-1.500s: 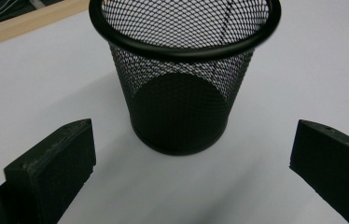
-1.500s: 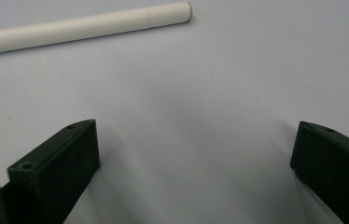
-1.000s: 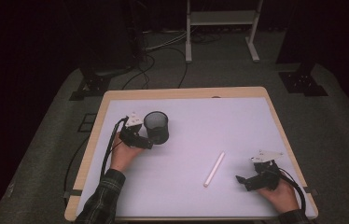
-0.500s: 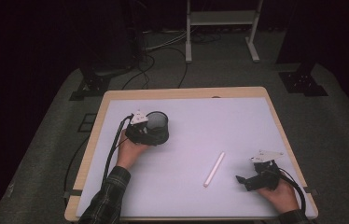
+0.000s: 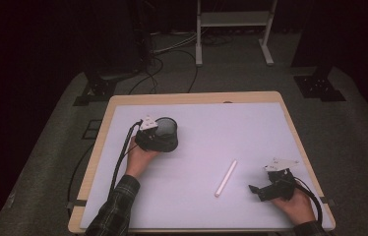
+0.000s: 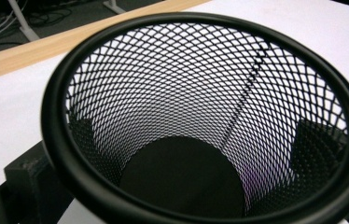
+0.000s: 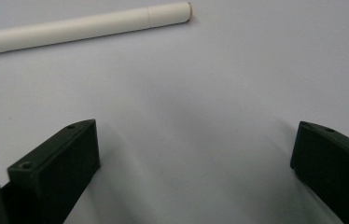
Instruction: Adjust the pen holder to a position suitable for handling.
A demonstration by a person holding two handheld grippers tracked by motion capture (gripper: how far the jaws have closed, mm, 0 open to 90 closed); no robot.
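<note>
Left gripper (image 5: 158, 140): jaws are straddling the mesh cup (image 6: 200, 121), pressing its walls, at the table's (image 5: 251, 123) left.
Right gripper (image 7: 196, 163): jaws are standing apart, empty, near right.
White pen (image 5: 226, 177): lying just left of it.
Risk: thin mesh is likely slipping or tipping if squeezed unevenly.

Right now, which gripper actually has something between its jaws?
The left gripper: its jaws sit on either side of the black mesh cup, seen through the mesh. The right gripper is open over bare mat, the white pen lying ahead of it, untouched.
</note>
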